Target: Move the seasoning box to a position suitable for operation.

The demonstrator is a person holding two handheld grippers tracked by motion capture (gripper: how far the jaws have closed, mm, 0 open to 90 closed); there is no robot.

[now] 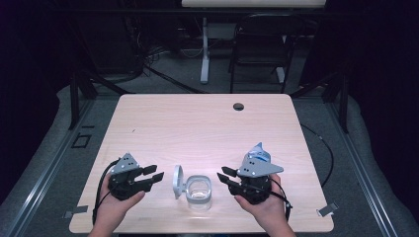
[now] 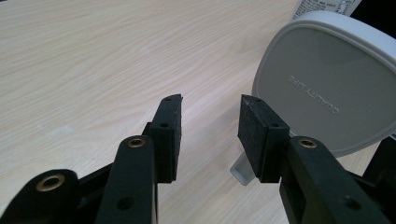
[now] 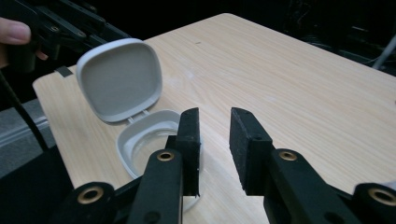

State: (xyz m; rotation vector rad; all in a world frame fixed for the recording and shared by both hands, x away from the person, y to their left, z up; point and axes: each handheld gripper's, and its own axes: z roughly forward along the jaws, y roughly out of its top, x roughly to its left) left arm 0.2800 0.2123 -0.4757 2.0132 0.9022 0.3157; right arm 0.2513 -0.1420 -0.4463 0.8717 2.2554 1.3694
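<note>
A clear container [image 1: 199,193] with a grey rim stands near the table's front edge. Its grey hinged lid [image 1: 178,181] is swung up on the left side. In the right gripper view the lid [image 3: 119,79] shows its hollow inside above the container's rim [image 3: 125,145]. My left gripper [image 1: 157,172] is left of the lid, open and empty, and its own view has the lid's back [image 2: 327,88] just right of my left gripper [image 2: 210,100]. Right of the container, my right gripper [image 1: 221,173] points at it, jaws apart and empty; in its own view my right gripper [image 3: 215,112] hangs over the bare tabletop.
A blue and white object [image 1: 259,150] lies behind the right gripper, partly hidden by its grey plate. The wooden table [image 1: 197,123] has a cable hole [image 1: 238,106] at the back. A chair [image 1: 259,44] and a table leg [image 1: 204,49] stand beyond it.
</note>
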